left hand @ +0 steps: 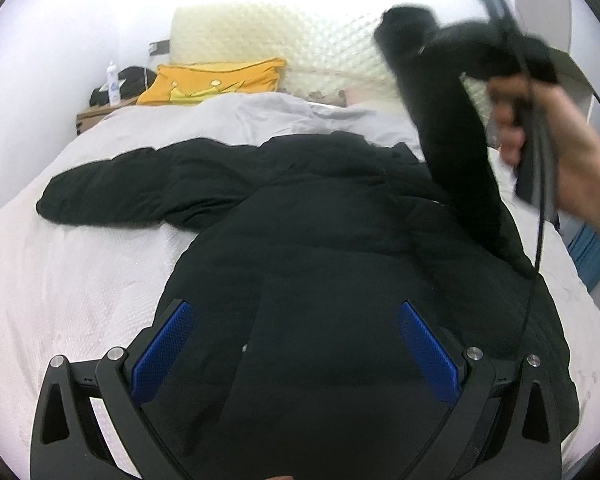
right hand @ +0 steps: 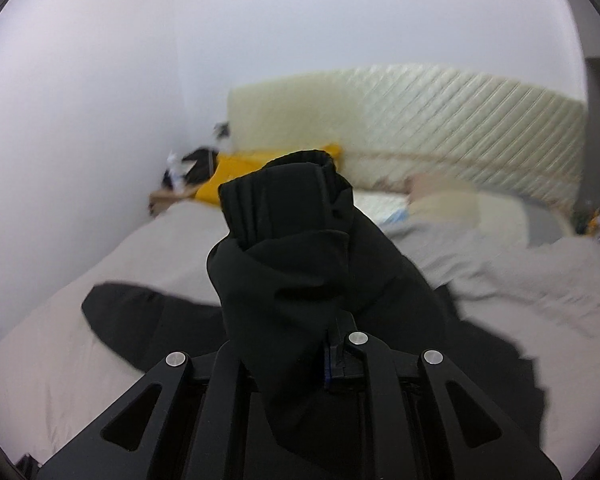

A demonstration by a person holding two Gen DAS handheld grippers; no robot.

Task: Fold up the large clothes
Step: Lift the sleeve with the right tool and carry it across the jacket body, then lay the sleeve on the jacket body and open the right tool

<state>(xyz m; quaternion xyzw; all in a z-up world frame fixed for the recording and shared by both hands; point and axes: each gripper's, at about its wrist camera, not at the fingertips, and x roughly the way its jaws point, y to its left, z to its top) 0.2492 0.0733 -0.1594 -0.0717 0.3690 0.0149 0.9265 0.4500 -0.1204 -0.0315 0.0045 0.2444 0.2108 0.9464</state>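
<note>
A large black padded jacket [left hand: 320,248] lies spread on the white bed [left hand: 60,280], its left sleeve [left hand: 132,188] stretched out to the left. My left gripper [left hand: 296,344] is open, its blue pads [left hand: 162,348] wide apart above the jacket's lower body. My right gripper [right hand: 300,344] is shut on the jacket's right sleeve [right hand: 300,248] and holds it up off the bed, the cuff [right hand: 280,184] pointing upward. In the left wrist view that raised sleeve [left hand: 440,120] hangs from the right gripper at the upper right.
A cream quilted headboard [left hand: 300,36] stands at the far end. A yellow pillow [left hand: 216,80] and a grey blanket [left hand: 260,116] lie near it. A bedside stand with a bottle [left hand: 113,84] is at the far left. The bed's right edge [left hand: 580,280] drops to the floor.
</note>
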